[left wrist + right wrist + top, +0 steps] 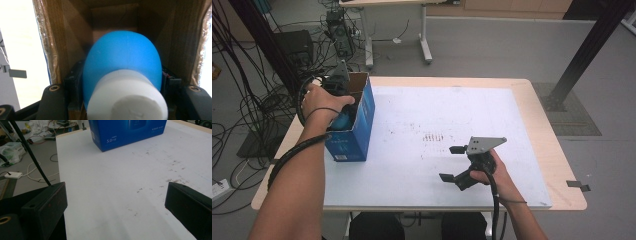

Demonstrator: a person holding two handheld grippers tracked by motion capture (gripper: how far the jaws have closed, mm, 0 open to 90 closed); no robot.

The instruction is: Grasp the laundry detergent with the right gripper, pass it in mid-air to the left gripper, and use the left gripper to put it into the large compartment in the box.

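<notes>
At the upper left of the high view the left tongs (343, 107) clamp a blue bottle (122, 60) with a white cap (127, 97) inside the blue box (362, 125); smooth, probably light plastic (grip the body's sides); the right tongs (453, 163) hang open over the counter (422, 115).

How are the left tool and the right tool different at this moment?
The left tool is inside the open blue box; the right tool is above the bare white table. The left tool is shut on a blue bottle with a white cap; the right tool is open and empty. Each is held by one hand.
</notes>
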